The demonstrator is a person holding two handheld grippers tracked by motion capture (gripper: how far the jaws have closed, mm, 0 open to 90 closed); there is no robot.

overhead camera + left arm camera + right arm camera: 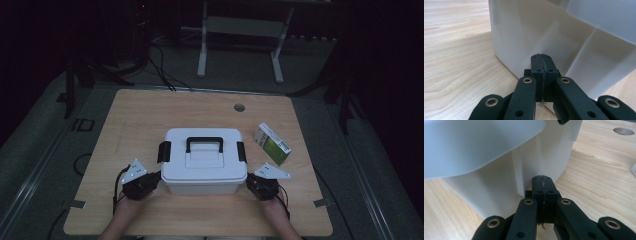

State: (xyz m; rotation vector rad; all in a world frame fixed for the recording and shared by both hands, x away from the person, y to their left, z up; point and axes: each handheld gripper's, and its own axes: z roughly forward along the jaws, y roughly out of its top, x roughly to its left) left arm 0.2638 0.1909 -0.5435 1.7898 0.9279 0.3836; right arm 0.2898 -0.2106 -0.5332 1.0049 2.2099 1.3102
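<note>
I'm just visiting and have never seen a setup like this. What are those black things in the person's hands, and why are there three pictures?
A person holds a tool in each hand: the left hand-held gripper and the right hand-held gripper, each with two black jaws. The wide picture comes from a camera above the light wooden table. The two close-ups come from cameras riding on each hand-held gripper. On the table stand a white plastic box with a black handle and black side latches and a small green-and-white carton. Both pairs of jaws are shut, holding nothing, their tips at the box's two lower sides; whether they touch it is unclear.
</note>
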